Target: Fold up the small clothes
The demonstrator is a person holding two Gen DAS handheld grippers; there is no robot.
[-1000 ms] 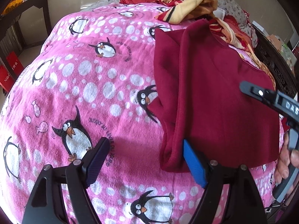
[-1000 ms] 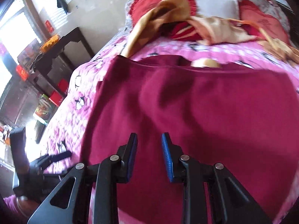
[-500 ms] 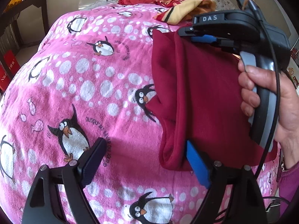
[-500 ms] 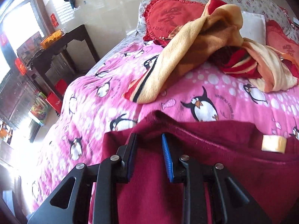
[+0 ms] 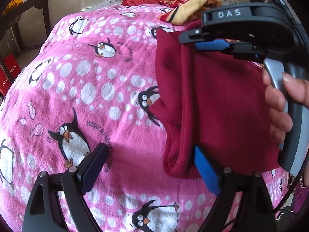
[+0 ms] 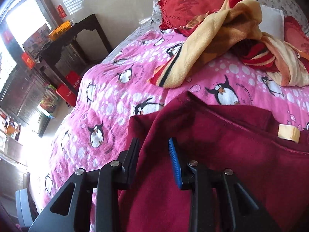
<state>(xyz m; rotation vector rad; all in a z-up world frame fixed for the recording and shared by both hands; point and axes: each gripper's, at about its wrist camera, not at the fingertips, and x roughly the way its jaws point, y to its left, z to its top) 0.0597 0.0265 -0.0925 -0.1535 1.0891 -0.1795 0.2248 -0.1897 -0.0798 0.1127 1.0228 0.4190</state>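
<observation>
1. Your left gripper (image 5: pixel 148 169) is standing wide apart, released and gripping nothing; its jaws have just been opening. The black finger is hovering over bare blanket, the blue pad is sitting right at the near folded edge of the maroon garment (image 5: pixel 216 104).
2. Your right gripper (image 6: pixel 154 160) is nearly closed, with a narrow gap between the pads; its jaws have just been opening slightly. A ridge of the maroon cloth is lying between them, but you cannot tell whether the pads are pressing on it. In the left wrist view, it is reaching across the garment's far edge, your right hand (image 5: pixel 280 108) wrapping its handle.
3. The pink penguin blanket (image 5: pixel 81 89) is covering the bed.
4. The maroon garment is lying folded lengthwise on the blanket's right side, its doubled edge facing left.
5. A yellow-and-red blanket (image 6: pixel 218 44) is lying crumpled just beyond it.
6. A red heart cushion (image 6: pixel 185 7) is sitting behind that.
7. A small cream label (image 6: pixel 288 132) is showing at the garment's neckline.
</observation>
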